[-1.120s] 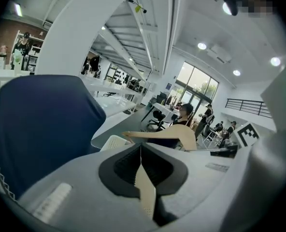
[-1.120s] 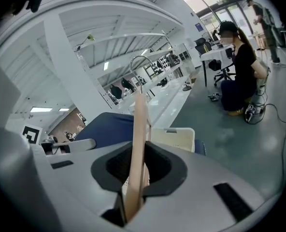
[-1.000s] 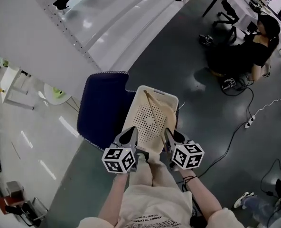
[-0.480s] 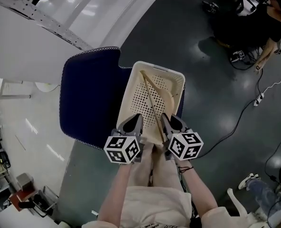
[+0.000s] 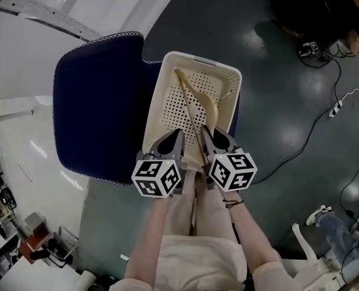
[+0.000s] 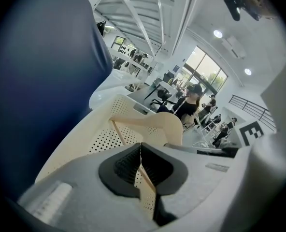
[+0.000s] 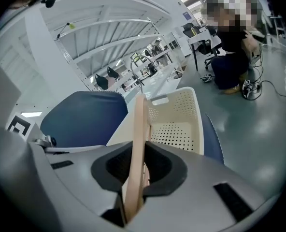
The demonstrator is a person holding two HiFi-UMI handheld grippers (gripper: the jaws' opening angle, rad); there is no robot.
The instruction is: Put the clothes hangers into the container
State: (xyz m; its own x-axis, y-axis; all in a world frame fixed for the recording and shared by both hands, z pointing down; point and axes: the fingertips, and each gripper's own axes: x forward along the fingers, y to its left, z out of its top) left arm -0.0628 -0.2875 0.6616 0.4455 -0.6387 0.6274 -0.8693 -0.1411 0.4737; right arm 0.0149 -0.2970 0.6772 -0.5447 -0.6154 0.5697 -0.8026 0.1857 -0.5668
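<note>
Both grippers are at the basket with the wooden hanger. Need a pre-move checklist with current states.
1. Grip of right gripper on hanger: ok, jaws shut on its wooden bar.
2. Hold of left gripper on basket: ok, jaws closed on a thin perforated cream wall.
3. Far end of hanger inside basket: ok, it reaches towards the far corner.
4. Gripped end of hanger below the rim: not ok, it appears to sit at the near rim.
5. Basket seated on blue chair: cannot tell; it shows over the seat, but contact is not visible.
6. Room in basket: ok, bottom mostly bare.
</note>
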